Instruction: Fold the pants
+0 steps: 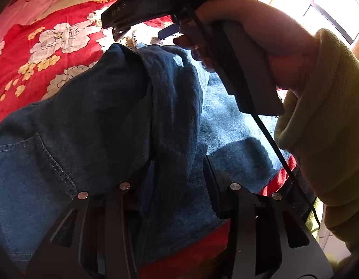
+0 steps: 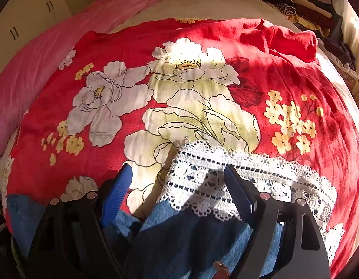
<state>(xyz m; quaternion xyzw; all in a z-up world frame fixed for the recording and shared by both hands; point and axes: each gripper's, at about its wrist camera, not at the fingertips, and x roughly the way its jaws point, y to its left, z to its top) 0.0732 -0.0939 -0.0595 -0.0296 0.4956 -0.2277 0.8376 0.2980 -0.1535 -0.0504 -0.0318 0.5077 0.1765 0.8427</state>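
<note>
Blue denim pants [image 1: 105, 121] lie on a red floral bedspread [image 1: 35, 53]. A raised fold of denim [image 1: 172, 116] runs between the fingers of my left gripper [image 1: 177, 172], whose jaws stand apart around it. My right gripper [image 2: 177, 181] is open, with blue pads [image 2: 120, 188], over the white lace hem [image 2: 237, 176] of a pant leg [image 2: 179, 232]. The right gripper with the hand holding it also shows in the left wrist view [image 1: 225, 53], above the far end of the pants.
A pink blanket [image 2: 51, 58] lies along the left of the bed. Piled clothes [image 2: 302, 2] sit at the far right. A white cupboard [image 2: 23, 9] stands at the far left. A bright window [image 1: 330, 7] is on the right.
</note>
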